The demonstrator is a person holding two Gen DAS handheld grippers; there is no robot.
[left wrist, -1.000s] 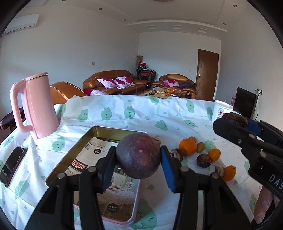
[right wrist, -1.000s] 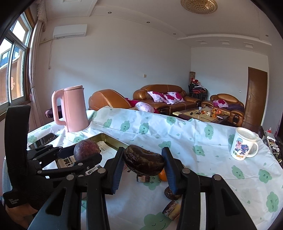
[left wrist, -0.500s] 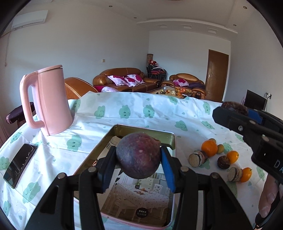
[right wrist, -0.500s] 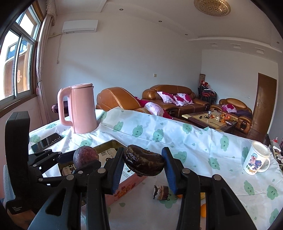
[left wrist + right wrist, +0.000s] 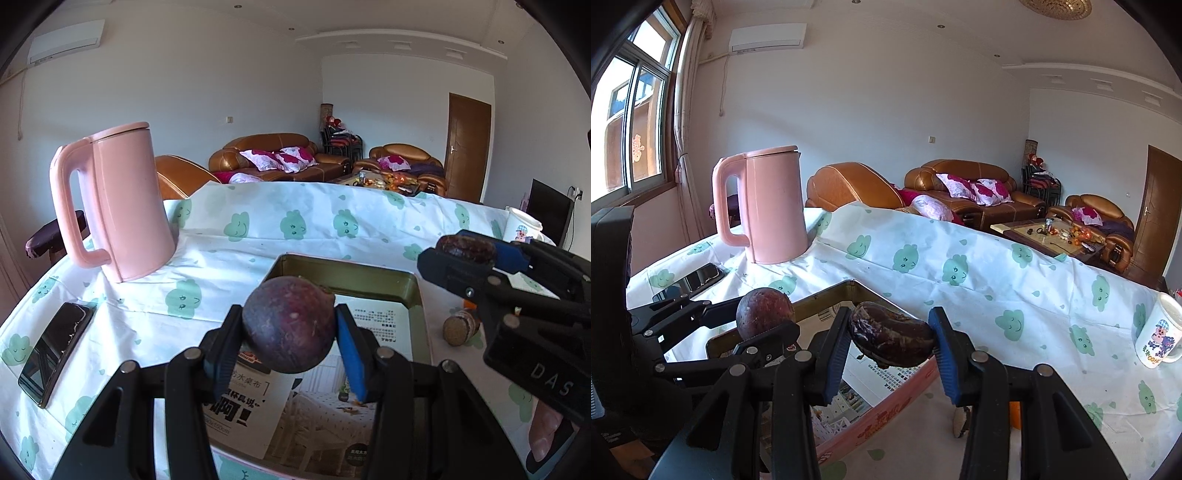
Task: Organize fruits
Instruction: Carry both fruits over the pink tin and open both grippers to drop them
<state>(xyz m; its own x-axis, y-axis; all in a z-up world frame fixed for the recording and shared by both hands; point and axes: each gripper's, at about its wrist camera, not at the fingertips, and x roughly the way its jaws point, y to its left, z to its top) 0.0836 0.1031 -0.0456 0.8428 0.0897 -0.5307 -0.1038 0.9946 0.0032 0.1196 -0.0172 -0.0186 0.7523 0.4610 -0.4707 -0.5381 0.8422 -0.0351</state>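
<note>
The round purple passion fruit (image 5: 289, 325) is pinched between the pads of the left gripper (image 5: 290, 341) and hangs above the open metal tin (image 5: 347, 273), whose floor is lined with a printed leaflet (image 5: 303, 406). Just to its right, the right gripper (image 5: 892, 341) carries a darker, wrinkled and dented passion fruit (image 5: 892, 339) over the tin's near corner. The step in hand looks like setting both fruits down in the tin. To do it well, I would lower each gripper until its fruit nearly rests on the leaflet before letting go, because a round fruit dropped from height is likely to roll or bounce against the wall. The two should land apart, one after the other, so the black frames do not knock together over the narrow opening. Both pairs of jaws stand partly closed, only as wide as the fruit each one clamps, with the blue pads pressed against the skin on either side. Further out on the cloud-print tablecloth (image 5: 229, 258) lie a cut fruit half (image 5: 458, 326), the pink kettle (image 5: 118, 203), a black phone (image 5: 55, 352) and a cartoon mug (image 5: 1158, 338).
</note>
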